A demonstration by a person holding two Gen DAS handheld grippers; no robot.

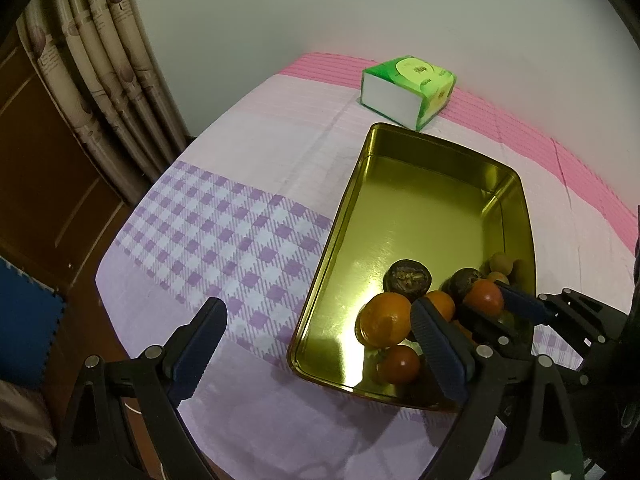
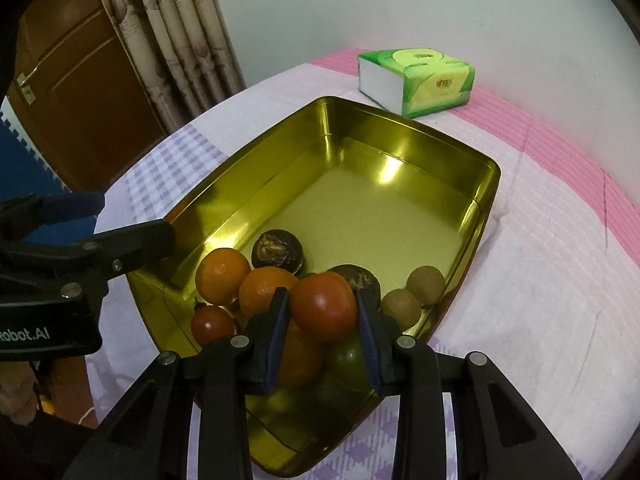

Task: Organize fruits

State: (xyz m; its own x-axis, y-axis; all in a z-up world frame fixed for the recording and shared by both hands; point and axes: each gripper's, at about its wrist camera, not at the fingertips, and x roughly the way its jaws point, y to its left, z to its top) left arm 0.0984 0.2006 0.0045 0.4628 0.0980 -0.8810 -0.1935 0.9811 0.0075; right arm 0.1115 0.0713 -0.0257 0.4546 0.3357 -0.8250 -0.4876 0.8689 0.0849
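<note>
A gold metal tray (image 2: 486, 216) (image 1: 340, 224) holds several fruits at its near end. My right gripper (image 2: 323, 314) is shut on a red tomato (image 2: 324, 304) just above the pile; it shows in the left wrist view (image 1: 484, 298) too. Around it lie oranges (image 2: 222, 270) (image 1: 386, 320), a small tomato (image 2: 212, 322) (image 1: 400, 364), two dark brown fruits (image 2: 278, 250) (image 1: 406, 278), two tan round fruits (image 2: 426, 282) and a green tomato (image 2: 348, 356). My left gripper (image 1: 320, 340) is open and empty, straddling the tray's near left corner.
A green tissue pack (image 1: 408, 88) (image 2: 416, 80) lies beyond the tray by the white wall. The table has a pink, white and purple checked cloth (image 1: 224, 232). Curtains (image 1: 100, 64) and a brown cabinet (image 2: 88, 92) stand to the left.
</note>
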